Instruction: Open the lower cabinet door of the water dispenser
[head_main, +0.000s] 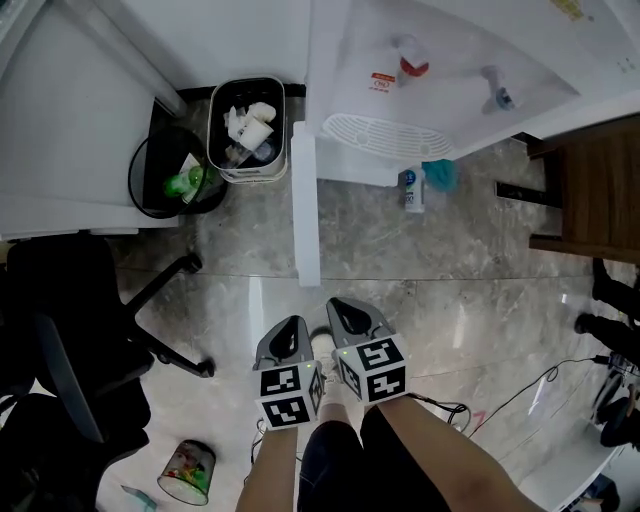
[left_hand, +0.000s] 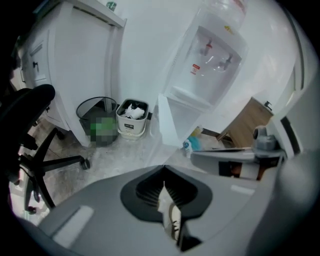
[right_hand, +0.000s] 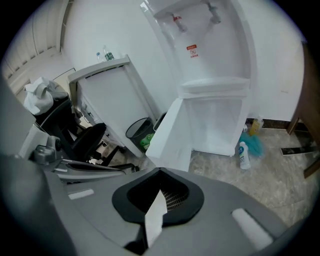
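Head view: the water dispenser (head_main: 440, 60) is the biggest item. It fills the top of the frame and stands on the marble floor (head_main: 450, 260).

The lower cabinet door (head_main: 305, 210) stands swung out from the body. It shows edge-on as a white strip, with its long axis running straight down the frame toward the person. It is hinged at the left of the opening as viewed.

The right gripper view agrees: the door (right_hand: 170, 132) stands out at the left and the cabinet cavity (right_hand: 220, 120) is exposed. Nothing can be made out inside.

A waste bin (head_main: 247, 130) sits to the left of the door, against the dispenser. A bottle (head_main: 412, 190) lies on the floor to the door's right, at the dispenser's foot.

The left gripper (head_main: 288, 338) and right gripper (head_main: 352, 318) sit side by side low in the frame, above the person's legs and clear of the door.

Key relation — the door's free end lies directly ahead of both tips, nearly in line with the left gripper. The right tip sits slightly further forward and off to the side. Neither touches the door.

Left fingers (left_hand: 145, 192) are pressed together with only a thin slit between them and nothing pinched. Right fingers (right_hand: 132, 200) are likewise pressed together and empty.

Judgement: the door already stands open, so the task looks complete — no further reach seems needed.
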